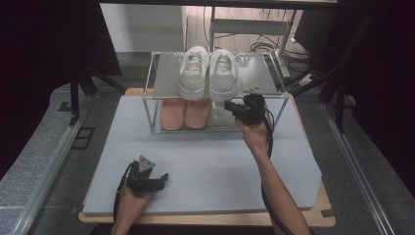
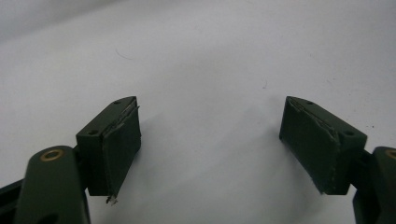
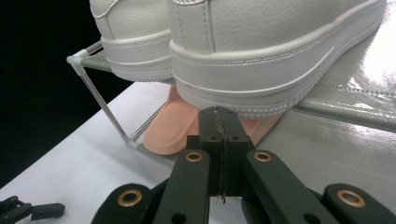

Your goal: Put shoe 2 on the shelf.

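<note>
Hand-held gripper on my right [image 1: 231,108] is pointing at the front edge of the shoe rack [image 1: 281,95], with its jaws pressed tight together and nothing between them. In the right gripper view its tip [image 3: 219,116] is sitting just under the heel of the right white shoe [image 3: 280,51], very near it; I cannot tell if they are touching. Both white shoes [image 1: 208,73] are standing side by side on the top shelf, heels toward me. Two pink shoes [image 1: 185,113] are filling the left part of the lower shelf, beside the gripper. My left hand-held gripper [image 1: 164,177] is resting low on the grey mat [image 1: 215,166] near the table's front edge [image 1: 205,219], jaws spread wide and empty, with lots of bare mat around it.
</note>
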{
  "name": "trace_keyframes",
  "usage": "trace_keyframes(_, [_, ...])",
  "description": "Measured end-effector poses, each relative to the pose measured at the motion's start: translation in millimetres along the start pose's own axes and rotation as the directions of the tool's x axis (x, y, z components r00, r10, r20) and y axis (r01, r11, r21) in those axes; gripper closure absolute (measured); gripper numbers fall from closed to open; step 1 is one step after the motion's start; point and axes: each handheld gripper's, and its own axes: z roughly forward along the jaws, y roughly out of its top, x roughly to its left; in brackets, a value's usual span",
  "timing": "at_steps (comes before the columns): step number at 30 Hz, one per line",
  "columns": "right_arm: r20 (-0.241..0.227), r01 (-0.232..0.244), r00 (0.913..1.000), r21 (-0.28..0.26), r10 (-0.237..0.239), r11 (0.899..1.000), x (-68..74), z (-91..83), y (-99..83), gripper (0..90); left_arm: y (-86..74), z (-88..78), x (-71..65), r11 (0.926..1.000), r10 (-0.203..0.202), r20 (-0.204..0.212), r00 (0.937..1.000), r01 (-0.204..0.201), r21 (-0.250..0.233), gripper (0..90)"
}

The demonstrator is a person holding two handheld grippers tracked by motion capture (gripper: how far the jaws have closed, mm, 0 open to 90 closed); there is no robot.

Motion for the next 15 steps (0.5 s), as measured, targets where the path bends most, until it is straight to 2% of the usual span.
trace_keyframes(15, [0.019, 0.003, 0.9998, 0.011, -0.003, 1.0, 1.9, 16.9, 6.7, 90.0, 0.1, 0.0, 0.4, 1.0, -0.003, 0.003, 1.0, 0.003, 0.001, 20.4])
